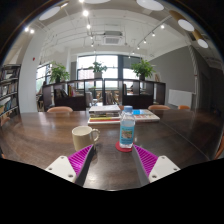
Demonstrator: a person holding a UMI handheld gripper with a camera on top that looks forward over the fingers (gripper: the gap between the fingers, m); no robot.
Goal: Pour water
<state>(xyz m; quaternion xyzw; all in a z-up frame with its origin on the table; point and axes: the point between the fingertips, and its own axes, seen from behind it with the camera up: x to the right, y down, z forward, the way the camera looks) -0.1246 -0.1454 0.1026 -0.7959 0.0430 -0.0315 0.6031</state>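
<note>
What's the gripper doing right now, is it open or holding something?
Gripper: open, holding nothing; the bottle and mug stand on the table just beyond its fingers.

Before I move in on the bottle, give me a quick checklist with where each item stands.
1. Tongs open: ok.
2. Water bottle upright on the table, just ahead of the tongs: ok.
3. Bottle centred between the fingers: not ok, it sits nearer the right finger.
4. Bottle cap on or off: cannot tell.
5. Mug upright, left of the bottle, apart from it: ok.
6. Mug empty: cannot tell.
</note>
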